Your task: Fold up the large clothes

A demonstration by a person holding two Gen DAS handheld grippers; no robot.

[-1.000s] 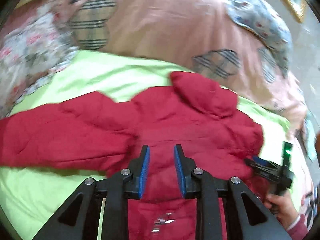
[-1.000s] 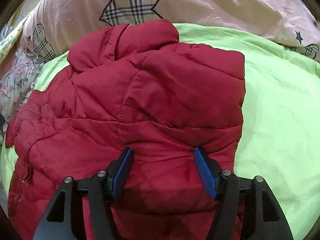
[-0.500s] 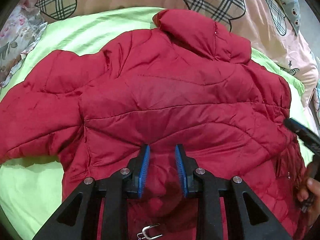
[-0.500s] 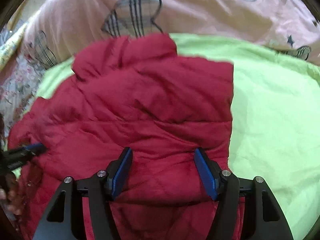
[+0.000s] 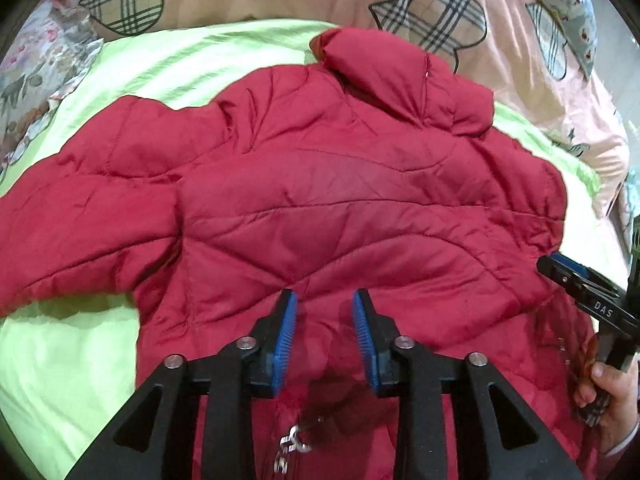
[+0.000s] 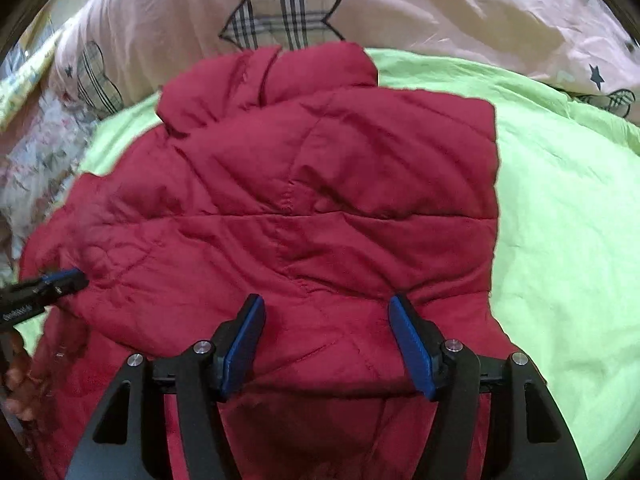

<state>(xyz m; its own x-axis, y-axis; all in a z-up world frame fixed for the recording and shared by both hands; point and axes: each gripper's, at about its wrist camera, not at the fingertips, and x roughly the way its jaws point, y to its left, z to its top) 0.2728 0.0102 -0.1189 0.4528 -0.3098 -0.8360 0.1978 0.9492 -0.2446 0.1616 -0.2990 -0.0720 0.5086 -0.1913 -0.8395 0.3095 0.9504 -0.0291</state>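
Jacket (image 5: pixel 320 200), red and quilted, lies creased on green sheet (image 6: pixel 560 220).

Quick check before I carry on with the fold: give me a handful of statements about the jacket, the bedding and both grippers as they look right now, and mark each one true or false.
1. The red jacket lies on a light green sheet. True.
2. The jacket's collar points toward the pink quilt with plaid hearts. True.
3. The left gripper is clamped shut on a sleeve. False: its jaws are opening, with jacket fabric below the gap and nothing gripped.
4. The right gripper has its jaws wide apart over the jacket. True.
5. One sleeve stretches out across the sheet in the left wrist view. True.
6. The jacket is blue. False: it is red.
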